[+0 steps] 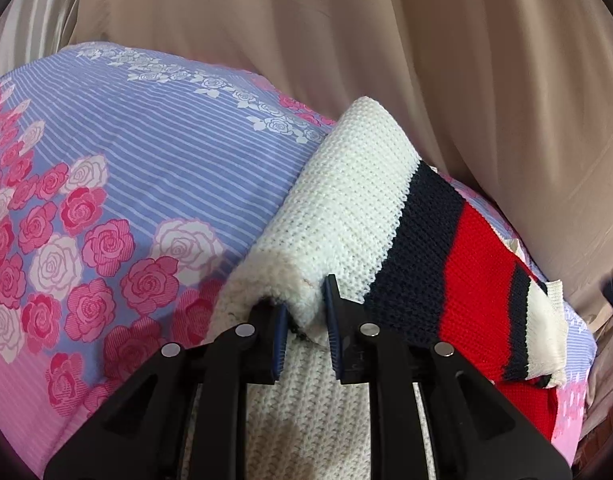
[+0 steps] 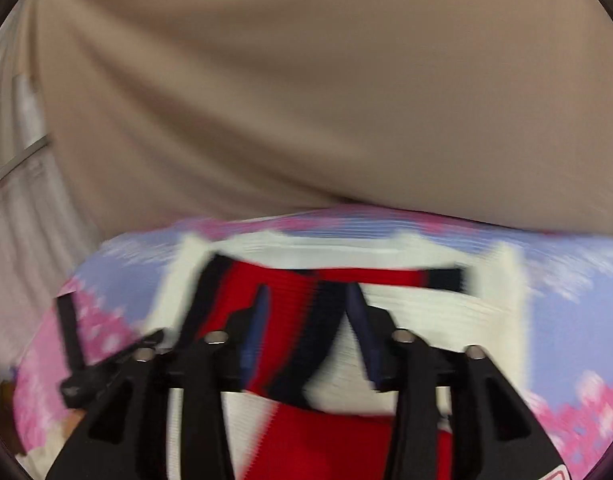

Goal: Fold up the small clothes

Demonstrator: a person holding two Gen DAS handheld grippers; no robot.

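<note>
A knitted sweater [image 1: 346, 208], white with navy and red stripes, lies on a floral bedsheet [image 1: 146, 140]. My left gripper [image 1: 306, 320] is shut on a white fold of the sweater and holds it raised; a striped sleeve [image 1: 518, 320] lies to the right. In the blurred right wrist view, the sweater [image 2: 406, 300] spreads flat ahead. My right gripper [image 2: 306, 324] stands wide apart, with a red and navy part of the sweater [image 2: 290, 340] between its fingers; whether it grips it is unclear.
A beige curtain [image 1: 386, 40] hangs behind the bed and fills the upper part of the right wrist view [image 2: 306, 100]. The left gripper's black frame [image 2: 78, 344] shows at the left of the right wrist view.
</note>
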